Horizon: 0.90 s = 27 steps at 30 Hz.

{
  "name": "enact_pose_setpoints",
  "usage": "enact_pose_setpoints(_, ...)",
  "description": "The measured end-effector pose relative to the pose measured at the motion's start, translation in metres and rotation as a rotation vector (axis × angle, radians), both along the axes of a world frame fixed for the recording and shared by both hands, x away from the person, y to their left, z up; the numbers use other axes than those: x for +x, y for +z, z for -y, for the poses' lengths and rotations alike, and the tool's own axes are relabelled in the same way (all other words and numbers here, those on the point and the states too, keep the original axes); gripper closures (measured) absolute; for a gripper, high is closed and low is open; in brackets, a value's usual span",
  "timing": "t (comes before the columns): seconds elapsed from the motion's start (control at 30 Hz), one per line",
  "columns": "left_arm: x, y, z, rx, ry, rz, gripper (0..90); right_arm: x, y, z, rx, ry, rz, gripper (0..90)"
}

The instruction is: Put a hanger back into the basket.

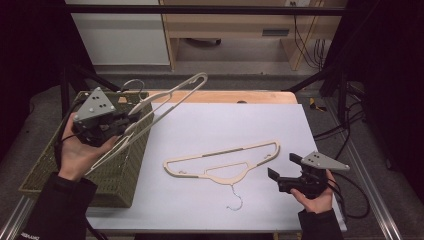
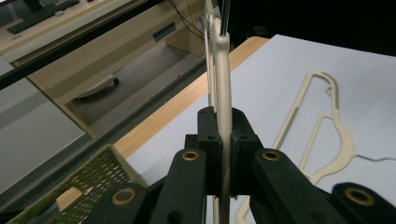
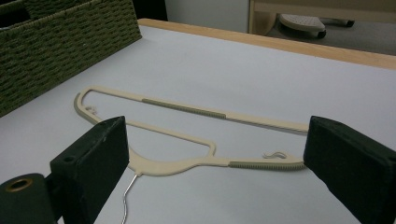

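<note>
- Cream plastic: in the high view the left gripper [image 1: 131, 121] is clamped on a raised hanger [image 1: 165, 100], which slants up over the woven basket [image 1: 45, 170] at the left end of the bench [image 1: 220, 125]. The gripper body and hand cover the middle of that hanger; its wire hook barely shows behind the grey plate.
- Same view: a second hanger [image 1: 222, 161] lies flat on the pale sheet, its thin wire hook pointing toward the near edge. The right gripper [image 1: 284, 167] rests just right of it, jaws spread wide with nothing between them.
- Left gripper view: the held hanger [image 2: 223, 107] stands edge-on between the closed pads, its top cut off by the frame. The flat hanger [image 2: 327, 135] lies beyond on the right, partly hidden by the gripper's links.
- Right gripper view: the open gripper [image 3: 215, 154] frames the flat hanger [image 3: 187, 135]; one end is hidden behind the right pad, and the hook runs out of frame below. The basket [image 3: 60, 51] is cropped at top left.
</note>
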State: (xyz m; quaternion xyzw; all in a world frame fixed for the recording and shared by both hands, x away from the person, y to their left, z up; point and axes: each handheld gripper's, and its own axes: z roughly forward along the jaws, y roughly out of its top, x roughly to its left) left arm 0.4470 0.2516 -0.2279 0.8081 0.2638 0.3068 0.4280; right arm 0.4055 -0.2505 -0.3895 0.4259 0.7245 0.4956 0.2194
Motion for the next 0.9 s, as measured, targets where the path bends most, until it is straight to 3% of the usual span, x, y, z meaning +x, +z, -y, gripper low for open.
enact_pose_setpoints(0.17,0.005,0.002,-0.028,-0.029,0.023,-0.001,85.8,-0.001,0.001,0.001,0.004,0.003,0.003,7.3)
enact_pose_setpoints(0.53,0.013,-0.009,-0.082,-0.018,0.083,0.016,85.8,0.000,0.000,-0.001,-0.009,0.018,-0.001,7.1)
enact_pose_setpoints(0.9,0.022,-0.039,-0.115,0.075,0.144,0.007,85.7,0.000,-0.001,-0.003,-0.009,0.017,-0.005,6.9)
